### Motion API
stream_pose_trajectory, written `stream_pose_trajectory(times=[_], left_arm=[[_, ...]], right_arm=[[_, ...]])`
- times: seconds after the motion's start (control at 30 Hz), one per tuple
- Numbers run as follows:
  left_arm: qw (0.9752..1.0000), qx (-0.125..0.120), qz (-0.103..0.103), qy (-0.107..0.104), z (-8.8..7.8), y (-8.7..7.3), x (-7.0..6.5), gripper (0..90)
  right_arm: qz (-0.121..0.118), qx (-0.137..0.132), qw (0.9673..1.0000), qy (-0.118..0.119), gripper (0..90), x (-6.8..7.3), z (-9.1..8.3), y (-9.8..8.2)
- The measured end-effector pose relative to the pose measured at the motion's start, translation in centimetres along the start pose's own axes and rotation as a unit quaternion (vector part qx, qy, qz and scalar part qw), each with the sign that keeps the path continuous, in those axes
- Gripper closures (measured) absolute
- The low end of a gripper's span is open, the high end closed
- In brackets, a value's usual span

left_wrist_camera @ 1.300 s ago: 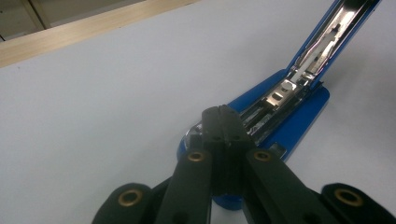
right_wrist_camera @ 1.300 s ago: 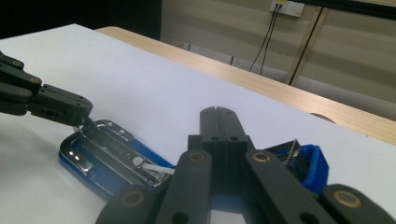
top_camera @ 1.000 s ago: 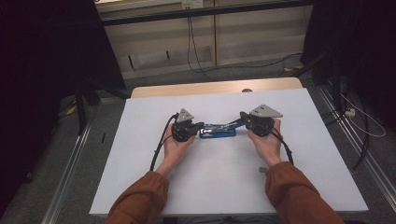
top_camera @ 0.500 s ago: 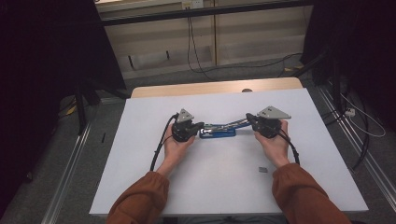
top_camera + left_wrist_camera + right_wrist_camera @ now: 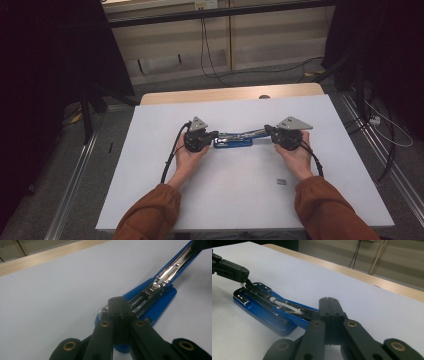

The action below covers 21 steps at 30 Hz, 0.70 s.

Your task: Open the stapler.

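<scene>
A blue stapler (image 5: pixel 233 139) lies open in the middle of the white worktop (image 5: pixel 150 190), between the person's two hands. Its base sits flat and its top arm is swung up and out toward the right, so the shiny staple channel (image 5: pixel 172 267) is bared along its length.

The left hand-held gripper (image 5: pixel 212 135) has its jaws together, tips at the stapler's hinge end; they seem to press there to steady it, though I cannot tell whether they pinch anything. The right hand-held gripper (image 5: pixel 269 131) also has its jaws together, at the far end of the raised arm, apparently holding it up or pushing it back.

A small grey piece (image 5: pixel 281 182) lies near the right forearm, well apart from the stapler; it may be a block of staples, too small to be sure.

So the opening looks done. What seems left is loading the channel, if that is the aim, and swinging the arm shut.
</scene>
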<state>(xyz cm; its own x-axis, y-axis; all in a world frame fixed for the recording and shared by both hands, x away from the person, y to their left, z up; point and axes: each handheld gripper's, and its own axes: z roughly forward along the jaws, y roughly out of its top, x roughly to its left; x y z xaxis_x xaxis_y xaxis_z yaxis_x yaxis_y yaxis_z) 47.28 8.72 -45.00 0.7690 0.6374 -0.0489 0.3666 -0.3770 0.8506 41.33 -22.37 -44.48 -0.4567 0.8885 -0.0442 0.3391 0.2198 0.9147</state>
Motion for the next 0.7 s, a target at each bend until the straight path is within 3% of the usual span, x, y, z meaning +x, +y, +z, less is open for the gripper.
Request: stream_pose_trajectory(times=[0.27,0.7], left_arm=[[1.0,0.0,-0.003,-0.003,0.0,-0.02,0.1,90.0],[0.9999,-0.001,-0.013,-0.006,0.0,-0.05,0.17,90.0]], right_arm=[[0.001,0.014,0.9999,-0.001,90.0,-0.36,0.2,-0.55],[0.003,0.014,0.9999,0.001,90.0,-0.3,0.46,-0.67]])
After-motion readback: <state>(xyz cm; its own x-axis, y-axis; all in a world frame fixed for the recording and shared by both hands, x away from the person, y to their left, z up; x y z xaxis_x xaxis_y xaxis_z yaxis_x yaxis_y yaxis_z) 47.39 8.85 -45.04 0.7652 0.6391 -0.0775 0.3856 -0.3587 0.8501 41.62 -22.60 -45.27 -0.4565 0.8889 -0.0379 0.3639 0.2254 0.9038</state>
